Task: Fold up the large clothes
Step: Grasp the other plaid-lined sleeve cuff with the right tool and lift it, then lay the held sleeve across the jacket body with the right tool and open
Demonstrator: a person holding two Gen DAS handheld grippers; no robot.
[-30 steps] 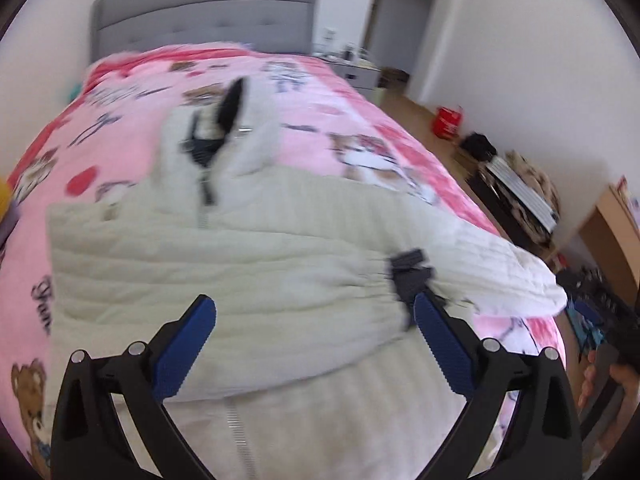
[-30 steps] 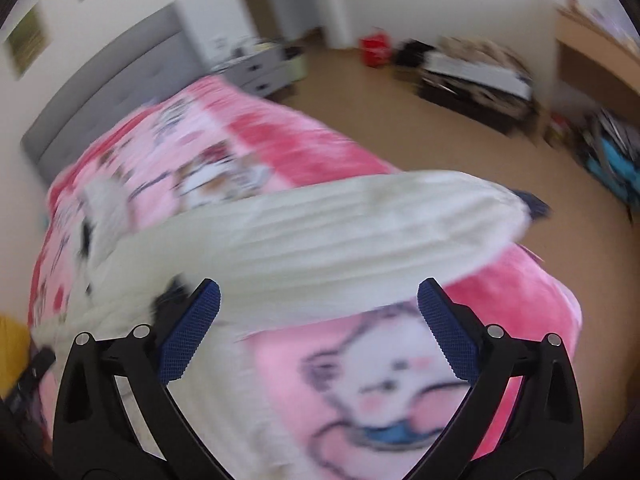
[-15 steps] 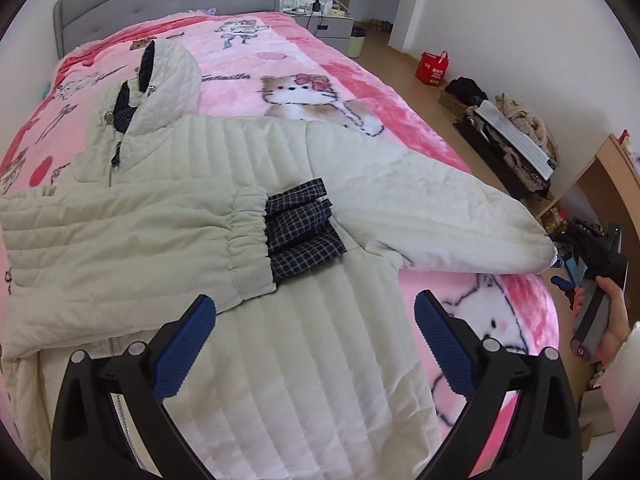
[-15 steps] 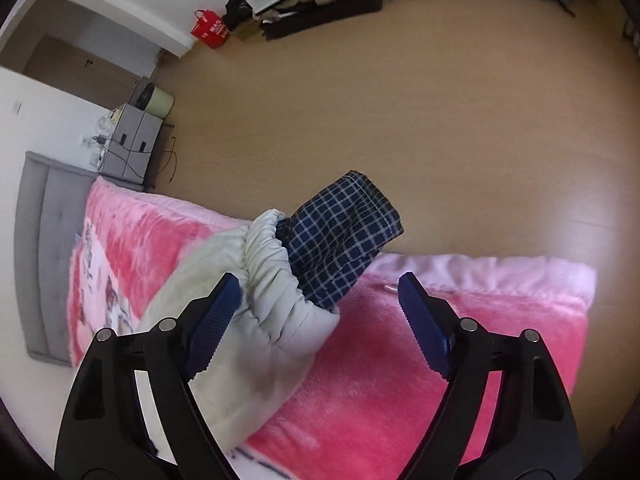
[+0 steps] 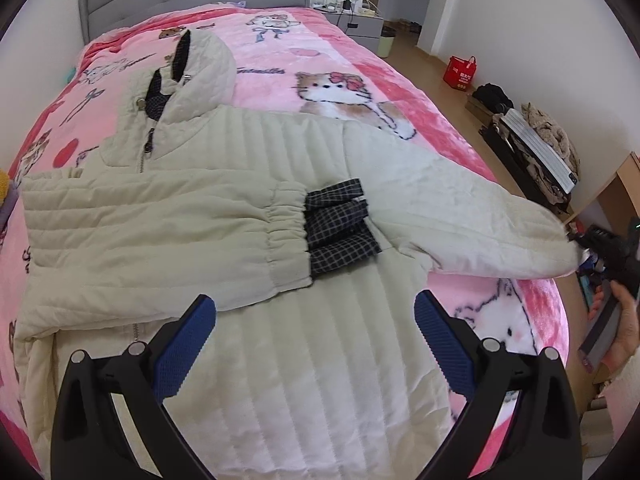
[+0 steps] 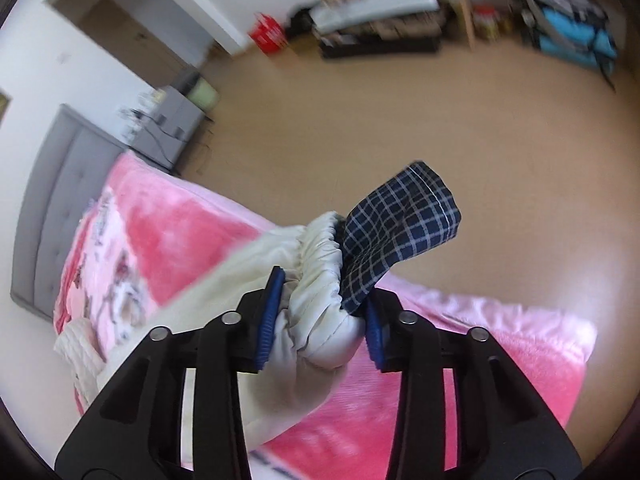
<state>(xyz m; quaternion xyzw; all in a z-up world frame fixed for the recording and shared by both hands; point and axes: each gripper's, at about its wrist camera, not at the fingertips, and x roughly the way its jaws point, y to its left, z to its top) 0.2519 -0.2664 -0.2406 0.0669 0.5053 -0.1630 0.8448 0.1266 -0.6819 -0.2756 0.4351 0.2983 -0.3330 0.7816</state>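
Observation:
A cream quilted hooded jacket (image 5: 280, 360) lies face up on the pink cartoon blanket (image 5: 320, 60). One sleeve is folded across the chest, and its checked cuff lining (image 5: 340, 228) rests at the middle. The other sleeve (image 5: 460, 216) stretches out to the bed's right edge. My left gripper (image 5: 316, 340) hangs open above the jacket's lower body with nothing in it. My right gripper (image 6: 323, 300) is closing on that outstretched sleeve's gathered cuff (image 6: 320, 264). Both pads press the cream fabric, and the checked lining (image 6: 396, 224) sticks out past them. In the left wrist view a hand holds the right gripper (image 5: 608, 248) at the sleeve's end.
The grey headboard (image 5: 192, 0) is at the far end and a grey nightstand (image 5: 360, 24) stands beside it. A red bag (image 5: 460, 70), a pile of clothes and boards (image 5: 536, 148) and a wooden desk (image 5: 624, 184) line the right wall. Wooden floor (image 6: 440, 120) lies beyond the bed edge.
My right gripper came down to the end of the outstretched sleeve and its jaws narrowed around the cuff. My left gripper drew back from the folded sleeve, still open.

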